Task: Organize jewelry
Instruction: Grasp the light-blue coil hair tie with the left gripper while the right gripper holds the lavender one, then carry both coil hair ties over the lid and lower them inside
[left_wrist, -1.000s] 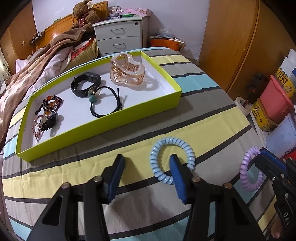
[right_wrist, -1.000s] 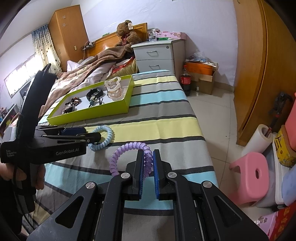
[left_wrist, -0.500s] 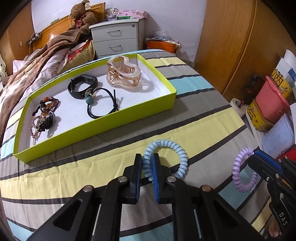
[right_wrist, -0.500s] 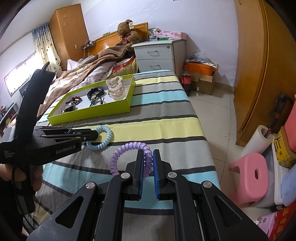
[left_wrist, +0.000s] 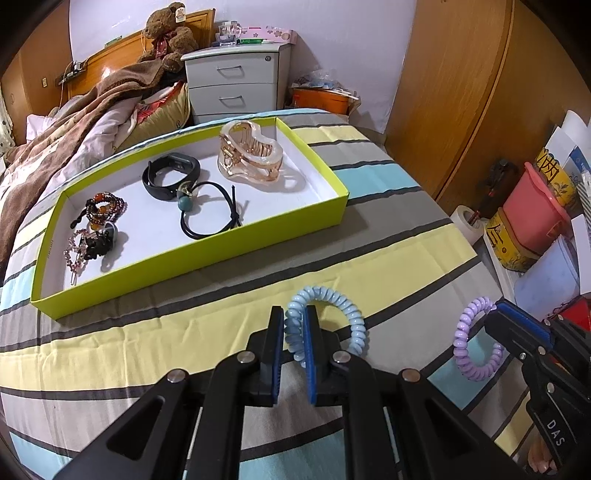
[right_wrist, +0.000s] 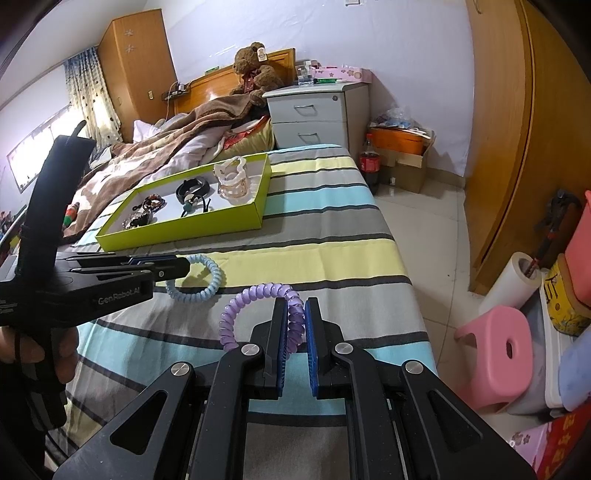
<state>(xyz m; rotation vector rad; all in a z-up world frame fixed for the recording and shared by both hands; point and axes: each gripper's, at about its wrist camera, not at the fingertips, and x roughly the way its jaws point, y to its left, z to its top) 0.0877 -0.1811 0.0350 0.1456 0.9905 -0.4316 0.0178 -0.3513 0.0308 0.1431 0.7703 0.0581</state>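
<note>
The striped bedspread (left_wrist: 369, 229) filled most of both views. On it, toward eleven o'clock in the left wrist view, lay the lime-green tray (left_wrist: 207, 258) with a white floor. Inside the tray, a clear pinkish claw clip (left_wrist: 249, 157) stood at its one o'clock corner, a black band (left_wrist: 168, 177) lay just beside the clip toward nine o'clock, a black hair tie with a teal bead (left_wrist: 207, 214) lay near the middle, and beaded bracelets (left_wrist: 99, 212) were heaped toward the eight o'clock end.

The left gripper (left_wrist: 294, 332) was clenched on the blue spiral hair tie (left_wrist: 354, 325), which lay on a yellow stripe well apart from the tray, at the tray's five o'clock; the pads pressed one side of the coil and the rest of the loop curved out toward two o'clock. The right gripper (right_wrist: 295, 325) was likewise clamped on the purple spiral hair tie (right_wrist: 243, 306), whose free loop arched toward ten o'clock over the bedspread. The purple tie sat at four o'clock from the blue one, near it but not touching.
</note>
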